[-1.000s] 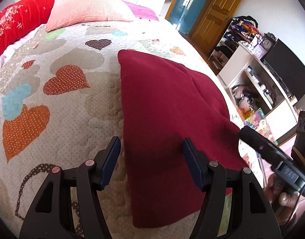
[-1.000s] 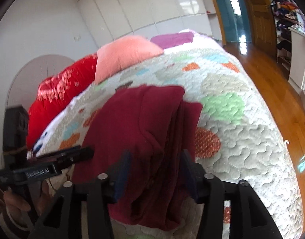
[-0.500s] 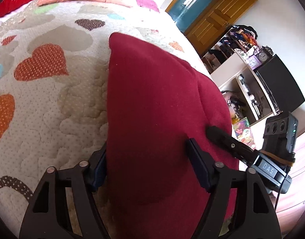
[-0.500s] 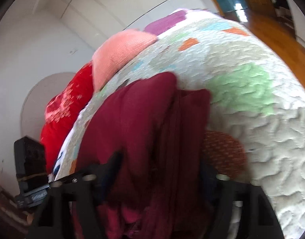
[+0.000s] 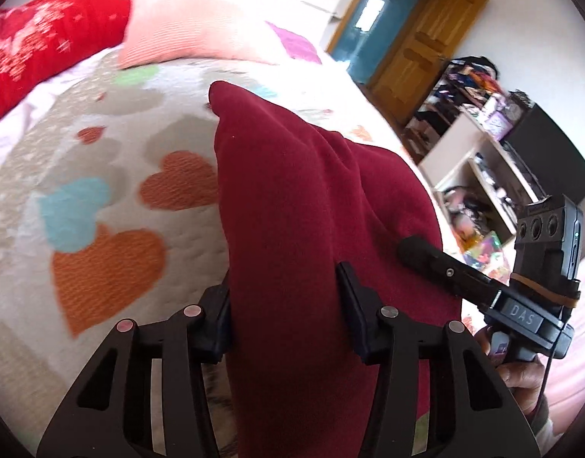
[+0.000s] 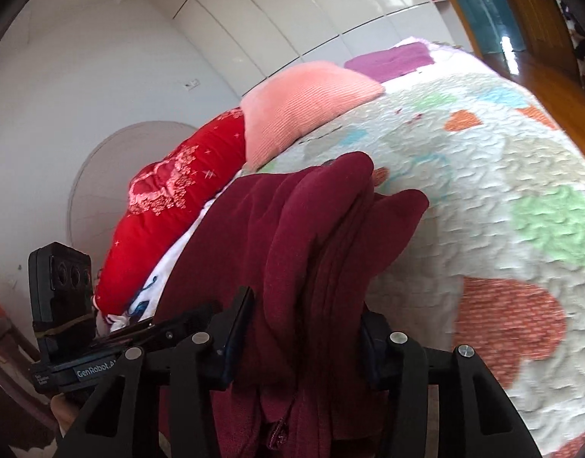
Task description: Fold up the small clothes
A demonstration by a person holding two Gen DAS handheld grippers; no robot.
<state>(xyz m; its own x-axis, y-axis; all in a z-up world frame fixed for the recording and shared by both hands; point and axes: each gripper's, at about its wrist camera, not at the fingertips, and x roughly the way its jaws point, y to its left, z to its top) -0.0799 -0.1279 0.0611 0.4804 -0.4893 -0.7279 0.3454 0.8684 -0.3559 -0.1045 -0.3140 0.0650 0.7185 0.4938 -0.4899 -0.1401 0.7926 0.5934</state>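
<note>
A: Status?
B: Mid-fold. Dark red garment [image 5: 292,206] on the bed [image 5: 101,198], near end raised. Left gripper [image 5: 285,305] and right gripper [image 6: 304,328] jaws each pinch it.
A: Left to do?
B: Probably the final fold; layers look bunched.

Maroon garment [image 5: 292,198] on heart-quilted bed [image 5: 101,206]

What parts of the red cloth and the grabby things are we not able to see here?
- Left wrist view: the dark red garment runs off the bottom edge, so its near hem is cut off.
- Left tool: cloth covers the gap; grip unclear.
- Right wrist view: right tool likewise buried in bunched folds.
- Shelf items: too small and blurred.
</note>
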